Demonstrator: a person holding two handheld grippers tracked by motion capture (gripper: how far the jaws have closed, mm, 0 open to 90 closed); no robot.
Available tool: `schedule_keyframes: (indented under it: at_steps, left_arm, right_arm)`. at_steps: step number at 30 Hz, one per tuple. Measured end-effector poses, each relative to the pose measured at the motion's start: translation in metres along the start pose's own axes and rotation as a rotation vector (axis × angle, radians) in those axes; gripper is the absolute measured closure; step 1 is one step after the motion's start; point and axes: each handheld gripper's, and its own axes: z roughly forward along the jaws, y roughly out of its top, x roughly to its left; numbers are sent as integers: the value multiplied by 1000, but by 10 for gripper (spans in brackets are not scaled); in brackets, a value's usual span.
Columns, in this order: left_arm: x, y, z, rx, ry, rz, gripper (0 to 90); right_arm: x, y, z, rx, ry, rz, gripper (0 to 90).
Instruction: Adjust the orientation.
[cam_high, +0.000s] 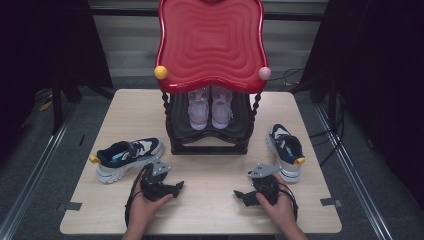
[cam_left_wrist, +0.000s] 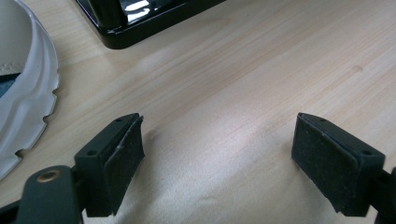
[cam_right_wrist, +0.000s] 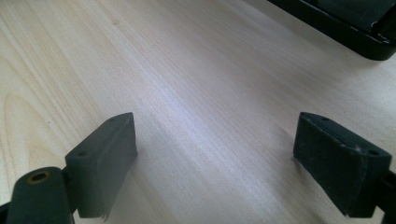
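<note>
Four shoes are present: two navy-and-white sneakers, one (cam_high: 128, 157) left of the black shoe rack (cam_high: 210, 140) and one (cam_high: 286, 150) right of it, and two pale pink sneakers (cam_high: 210, 106) side by side on the rack's lower shelf. One rack stands on one wooden table (cam_high: 210, 210), carrying one red wavy top shelf (cam_high: 210, 42) with two corner knobs, one yellow (cam_high: 160, 72) and one pink (cam_high: 264, 73). Two hand-held grippers, the left gripper (cam_high: 176, 187) and the right gripper (cam_high: 241, 196), lie in front of the rack.

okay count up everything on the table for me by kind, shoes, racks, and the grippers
Navy and white sneakers: 2, left sneaker and right sneaker
Pink shoes: 2, a pair on the rack's lower shelf
Shoe rack, red top, black base: 1
Grippers: 2, left gripper and right gripper, both open
Total: 7
</note>
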Motion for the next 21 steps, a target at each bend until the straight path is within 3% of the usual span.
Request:
schedule_keyframes:
  at_steps: [12,21]
  left_arm:
    - [11,5,-17,48,-41,2,197]
    - [20,20,-29,70,-42,29,206]
  right_arm:
    - [0,0,0,-1,1,1,128]
    - [0,0,0,-1,3,1,128]
